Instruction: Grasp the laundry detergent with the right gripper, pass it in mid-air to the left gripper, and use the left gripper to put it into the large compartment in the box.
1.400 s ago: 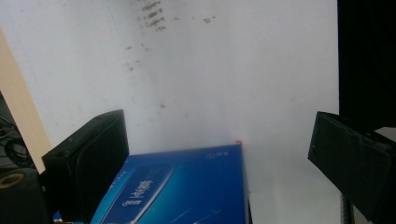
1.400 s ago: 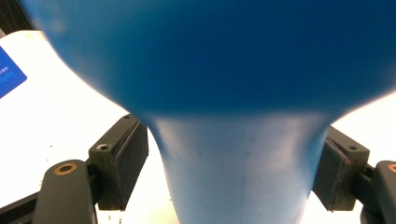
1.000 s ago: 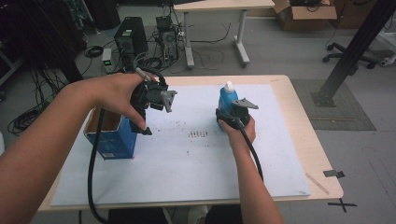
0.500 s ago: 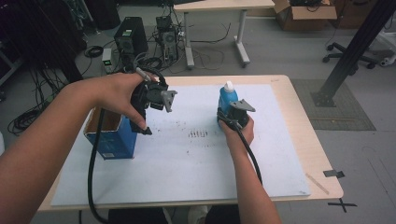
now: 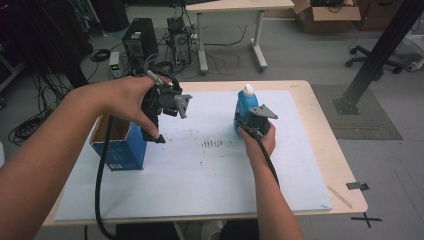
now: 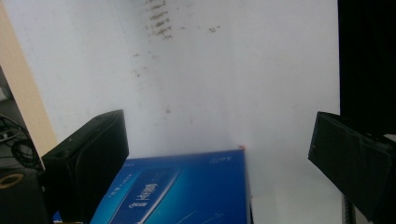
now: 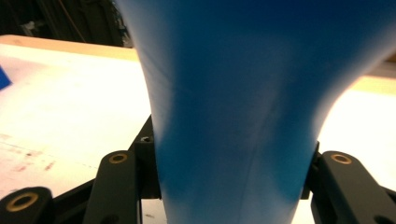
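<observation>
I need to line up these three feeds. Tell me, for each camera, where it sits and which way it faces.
High view: above the person's side, looking forward and down on the table; both forearms, left gripper, right gripper.
Left gripper view: on that gripper, looking down between open jaws at the blue box and white sheet.
Right gripper view: on that gripper, facing level, jaws shut on the blue bottle.
Shared: the high view also shows the blue box and blue bottle.

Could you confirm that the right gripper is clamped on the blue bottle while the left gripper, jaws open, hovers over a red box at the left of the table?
Not quite: the box is blue, not red, as the high view shows. The rest holds: the right gripper is clamped on the blue bottle, and the left gripper hovers over the box with its jaws open.
</observation>
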Demonstrator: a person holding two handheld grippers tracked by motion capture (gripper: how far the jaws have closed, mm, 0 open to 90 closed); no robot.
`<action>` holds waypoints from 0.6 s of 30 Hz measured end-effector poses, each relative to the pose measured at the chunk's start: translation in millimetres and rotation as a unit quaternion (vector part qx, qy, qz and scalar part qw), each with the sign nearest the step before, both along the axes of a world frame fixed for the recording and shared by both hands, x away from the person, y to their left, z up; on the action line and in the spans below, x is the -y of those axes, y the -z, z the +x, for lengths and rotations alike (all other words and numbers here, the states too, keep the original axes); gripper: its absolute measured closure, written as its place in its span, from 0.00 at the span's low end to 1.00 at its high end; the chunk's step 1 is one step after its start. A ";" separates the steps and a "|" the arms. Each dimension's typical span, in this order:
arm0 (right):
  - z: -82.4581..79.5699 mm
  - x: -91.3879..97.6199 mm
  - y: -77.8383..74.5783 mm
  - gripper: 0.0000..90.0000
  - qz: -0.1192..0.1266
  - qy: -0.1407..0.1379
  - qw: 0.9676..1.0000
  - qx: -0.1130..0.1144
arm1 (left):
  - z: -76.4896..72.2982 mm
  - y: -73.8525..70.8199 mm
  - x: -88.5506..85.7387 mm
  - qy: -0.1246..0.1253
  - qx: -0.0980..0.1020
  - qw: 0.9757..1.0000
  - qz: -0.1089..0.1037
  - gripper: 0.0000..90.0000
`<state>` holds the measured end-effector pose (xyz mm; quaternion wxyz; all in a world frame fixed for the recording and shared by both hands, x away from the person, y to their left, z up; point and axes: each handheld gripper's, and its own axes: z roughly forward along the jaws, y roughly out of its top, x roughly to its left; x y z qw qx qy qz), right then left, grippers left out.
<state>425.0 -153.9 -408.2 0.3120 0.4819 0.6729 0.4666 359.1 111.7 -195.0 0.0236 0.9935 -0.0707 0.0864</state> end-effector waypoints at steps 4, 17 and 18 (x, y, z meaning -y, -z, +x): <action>-3.2 7.4 -16.3 0.52 0.005 -0.022 1.000 0.008 | 2.6 -3.6 1.4 -0.002 0.000 1.000 0.005 0.06; -24.5 22.9 -72.2 0.52 -0.015 -0.093 0.995 0.027 | 3.7 -16.5 9.8 0.004 0.006 1.000 0.000 0.06; -26.5 24.0 -76.3 0.52 -0.016 -0.101 0.994 0.029 | 3.7 -17.2 10.2 0.004 0.007 1.000 0.000 0.06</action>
